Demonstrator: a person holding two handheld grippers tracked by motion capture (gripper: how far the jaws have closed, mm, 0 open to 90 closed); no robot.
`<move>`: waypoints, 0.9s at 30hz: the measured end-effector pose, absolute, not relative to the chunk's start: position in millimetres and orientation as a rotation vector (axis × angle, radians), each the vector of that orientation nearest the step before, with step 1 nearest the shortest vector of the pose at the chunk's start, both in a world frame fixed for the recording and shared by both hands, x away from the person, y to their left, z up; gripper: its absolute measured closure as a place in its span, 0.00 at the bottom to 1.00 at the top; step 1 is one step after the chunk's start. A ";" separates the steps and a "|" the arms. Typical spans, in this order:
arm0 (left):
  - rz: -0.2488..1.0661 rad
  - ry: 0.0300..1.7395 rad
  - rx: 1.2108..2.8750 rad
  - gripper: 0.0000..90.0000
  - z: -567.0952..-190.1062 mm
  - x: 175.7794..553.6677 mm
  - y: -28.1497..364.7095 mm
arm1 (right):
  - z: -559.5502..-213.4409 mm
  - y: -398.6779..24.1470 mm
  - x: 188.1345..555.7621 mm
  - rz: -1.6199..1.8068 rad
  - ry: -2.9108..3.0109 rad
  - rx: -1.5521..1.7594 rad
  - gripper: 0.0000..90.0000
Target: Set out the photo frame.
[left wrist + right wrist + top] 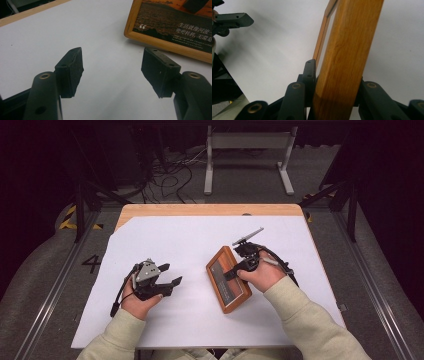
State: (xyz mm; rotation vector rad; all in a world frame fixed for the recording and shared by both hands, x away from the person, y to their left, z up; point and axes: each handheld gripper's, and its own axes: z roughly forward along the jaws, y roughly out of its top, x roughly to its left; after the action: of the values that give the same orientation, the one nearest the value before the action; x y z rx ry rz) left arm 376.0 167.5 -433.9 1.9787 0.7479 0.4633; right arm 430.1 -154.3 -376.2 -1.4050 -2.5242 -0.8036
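You sat at a wooden table (210, 210) with a big white sheet (190, 245) spread over it. A picture frame (228, 279) made of orange-brown wood lay on the sheet, a little to the right of the middle, turned at a slant. Your right hand (264, 275) held the right gripper (239, 268) at the frame's right long side. Its fingers were clenched on that wooden edge, one finger (310, 72) on the glass side and the other on the back, as the right gripper view showed from close up. In that view the edge of the frame (348, 50) ran up from between the fingers. Your left hand (140, 300) held the left gripper (170, 274) over the left part of the sheet, apart from the frame, with bare sheet between them. Its fingers (71, 71) were spread wide with nothing between them, just bare white sheet (75, 30) below. They pointed toward the frame. In the left gripper view, a corner of the frame (172, 25) showed at the top right, with a dark orange picture and some white writing on it. On the floor past the table stood a grey metal stand (248, 155) and some loose black cables (170, 175).
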 end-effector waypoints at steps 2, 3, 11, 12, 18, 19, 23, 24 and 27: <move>0.465 0.748 1.979 0.38 -433.7 375.9 167.6 | -375.2 -155.8 430.9 -0.813 -2.492 -1.398 0.80; 0.462 0.752 1.974 0.38 -433.9 375.6 167.4 | -374.2 -156.6 431.3 -0.828 -2.478 -1.381 0.82; 0.466 0.749 1.974 0.38 -433.4 375.6 168.5 | -350.9 -156.8 429.5 -0.789 -2.666 -1.214 0.84; 0.466 0.750 1.974 0.38 -433.4 375.6 168.6 | -347.5 -157.5 429.9 -0.787 -2.692 -1.185 0.84; 0.464 0.759 1.971 0.38 -433.9 375.0 169.9 | -327.1 -158.0 431.1 -0.737 -2.856 -0.974 0.84; 0.465 0.759 1.970 0.38 -433.9 375.0 170.2 | -324.3 -157.6 431.1 -0.721 -2.876 -0.938 0.84; 0.467 0.761 1.970 0.38 -434.0 374.8 170.6 | -316.2 -153.3 431.5 -0.635 -2.956 -0.768 0.84; 0.467 0.761 1.970 0.38 -434.0 374.8 170.6 | -316.2 -153.3 431.5 -0.635 -2.956 -0.768 0.84; 0.468 0.758 1.972 0.38 -434.2 375.1 170.9 | -313.3 -148.4 431.8 -0.561 -3.024 -0.641 0.84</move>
State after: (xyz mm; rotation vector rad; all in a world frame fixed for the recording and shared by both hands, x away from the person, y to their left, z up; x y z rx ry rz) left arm 375.1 170.9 -434.2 1.9723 0.7585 0.4680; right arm 431.8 -148.4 -313.3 -0.6413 -3.0235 -0.5613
